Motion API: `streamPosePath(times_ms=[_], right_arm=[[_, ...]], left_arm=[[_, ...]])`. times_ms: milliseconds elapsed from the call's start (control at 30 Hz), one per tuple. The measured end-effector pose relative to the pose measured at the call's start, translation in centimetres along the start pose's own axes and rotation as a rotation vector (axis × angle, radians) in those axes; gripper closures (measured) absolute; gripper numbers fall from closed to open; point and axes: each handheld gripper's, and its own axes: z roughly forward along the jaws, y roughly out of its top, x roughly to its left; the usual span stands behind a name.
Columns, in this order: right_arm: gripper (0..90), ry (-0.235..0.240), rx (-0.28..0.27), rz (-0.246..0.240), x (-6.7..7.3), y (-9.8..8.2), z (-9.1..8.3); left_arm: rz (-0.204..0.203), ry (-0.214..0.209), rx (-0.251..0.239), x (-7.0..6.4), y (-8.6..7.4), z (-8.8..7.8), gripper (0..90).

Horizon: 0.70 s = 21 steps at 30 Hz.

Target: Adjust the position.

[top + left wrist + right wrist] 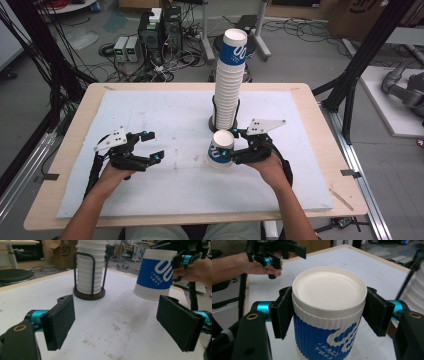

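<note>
1. Right hand-held gripper (328,315) clamped on an upside-down cup (328,322), held just in front of the stack (230,85), probably for adding on top.
2. Left hand-held gripper (125,322) jaws apart, empty, left of stack.

Wooden table (70,165); white mat (165,115) covering it; cup-stack holder (216,124) on mat.

Lost past the top edge of the left gripper view: the upper part of the cup stack (90,266). Cut off at the bottom of the right gripper view: the paper cup (328,315), its blue lettering blurred, perhaps upside down, unreadable.
</note>
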Motion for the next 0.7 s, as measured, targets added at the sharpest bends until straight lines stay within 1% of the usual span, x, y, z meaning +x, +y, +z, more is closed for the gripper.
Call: streamPosePath(times_ms=[100,167,267,300,367,400,533,567,700], right_arm=[[31.0,0.024,-0.005,-0.031,0.5,0.3,0.5],[31.0,0.044,-0.015,-0.044,0.8,0.6,0.8],[31.0,0.082,-0.038,-0.049,1.0,1.1,1.3],[31.1,0.091,-0.038,-0.053,1.0,1.2,1.4],[31.1,0.112,-0.053,-0.057,1.0,1.4,1.9],[31.1,0.123,-0.054,-0.055,1.1,1.5,2.1],[31.2,0.165,-0.065,-0.07,1.4,1.6,2.9],[31.2,0.181,-0.069,-0.074,1.5,1.6,3.1],[31.2,0.222,-0.092,-0.082,1.9,1.9,3.5]], left_arm=[[0.017,-0.03,0.007,-0.5,0.2,0.6,15.4],[0.018,-0.051,0.013,-0.8,0.3,1.1,15.3],[0.028,-0.08,0.02,-1.3,0.2,1.7,15.4],[0.024,-0.087,0.021,-1.5,0.2,1.9,15.4],[0.029,-0.101,0.021,-1.7,0.2,2.0,15.3],[0.032,-0.105,0.02,-1.8,0.3,2.1,15.3],[0.037,-0.144,0.02,-2.4,0.3,2.4,15.4],[0.044,-0.147,0.022,-2.6,0.3,2.6,15.3],[0.052,-0.175,0.03,-3.3,0.2,3.2,15.3]])
